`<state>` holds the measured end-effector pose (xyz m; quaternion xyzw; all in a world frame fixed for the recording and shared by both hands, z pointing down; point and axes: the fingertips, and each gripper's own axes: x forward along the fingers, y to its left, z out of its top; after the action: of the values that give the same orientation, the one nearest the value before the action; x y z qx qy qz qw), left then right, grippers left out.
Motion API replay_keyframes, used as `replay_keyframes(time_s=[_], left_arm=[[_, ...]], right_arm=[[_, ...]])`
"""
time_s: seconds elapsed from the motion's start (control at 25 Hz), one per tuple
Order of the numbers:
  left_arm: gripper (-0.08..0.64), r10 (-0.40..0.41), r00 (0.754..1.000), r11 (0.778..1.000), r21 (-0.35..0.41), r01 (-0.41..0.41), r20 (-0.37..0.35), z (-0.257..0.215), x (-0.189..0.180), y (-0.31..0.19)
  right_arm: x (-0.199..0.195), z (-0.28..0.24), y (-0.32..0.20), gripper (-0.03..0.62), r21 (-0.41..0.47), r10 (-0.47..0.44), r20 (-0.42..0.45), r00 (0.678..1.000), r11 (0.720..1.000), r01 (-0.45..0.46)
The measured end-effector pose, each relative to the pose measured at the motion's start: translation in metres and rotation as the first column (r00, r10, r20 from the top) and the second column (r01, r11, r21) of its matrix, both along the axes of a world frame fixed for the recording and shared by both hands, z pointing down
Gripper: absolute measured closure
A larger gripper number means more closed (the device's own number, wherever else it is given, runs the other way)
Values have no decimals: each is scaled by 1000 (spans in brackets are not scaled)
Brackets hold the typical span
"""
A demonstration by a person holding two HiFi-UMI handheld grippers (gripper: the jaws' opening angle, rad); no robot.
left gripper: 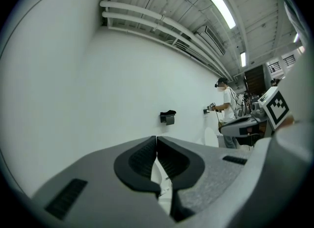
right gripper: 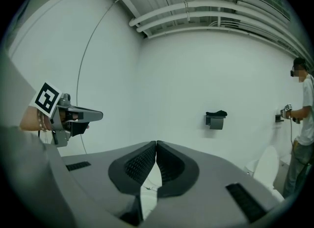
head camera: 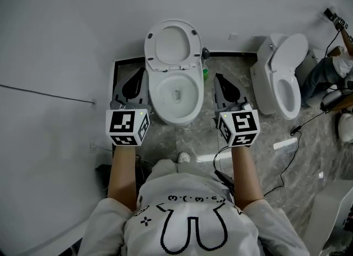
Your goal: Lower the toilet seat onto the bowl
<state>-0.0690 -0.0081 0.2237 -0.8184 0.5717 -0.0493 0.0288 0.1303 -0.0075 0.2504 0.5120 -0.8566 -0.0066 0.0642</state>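
Left hand-held gripper [head camera: 138,78], shut, hangs beside bowl [head camera: 155,103]; white toilet seat [head camera: 150,48] stands raised.

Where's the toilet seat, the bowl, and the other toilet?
toilet seat [head camera: 150,51], head view, left side of the raised ring.
bowl [head camera: 154,96], head view, left rim.
other toilet [head camera: 263,81], head view, its outer side.
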Motion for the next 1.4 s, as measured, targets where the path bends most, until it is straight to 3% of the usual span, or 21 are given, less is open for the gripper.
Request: replay_keyframes(time_s=[0.48,0.68,0.96,1.12,1.16,1.24,1.4], left_arm=[[549,-22,1000,999,-43,22,2,12,-5,-27],[549,-53,998,997,-65,52,-22,16,-15,-55],[545,-37,997,993,-115,29,-66,30,-31,-110],[430,-15,996,990,-141,2,-89,39,-40,-145],[423,-11,996,989,-146,-3,-91,41,-43,-155],[405,-9,996,988,-154,-6,-94,43,-49,-175],[281,-16,997,985,-174,2,-79,56,-64,-209]], right_arm=[[2,9,-37,563,-26,-8,8,1000,1000,8],[-2,11,-68,563,-42,-12,14,1000,999,12],[-16,20,-119,561,-78,-7,15,1000,997,8],[-27,25,-152,552,-100,2,-8,1000,995,-3],[-30,26,-162,519,-109,0,-9,1000,994,-1],[-36,28,-180,393,-133,-2,-9,1000,991,1],[-44,37,-210,377,-156,12,-38,999,988,-18]])
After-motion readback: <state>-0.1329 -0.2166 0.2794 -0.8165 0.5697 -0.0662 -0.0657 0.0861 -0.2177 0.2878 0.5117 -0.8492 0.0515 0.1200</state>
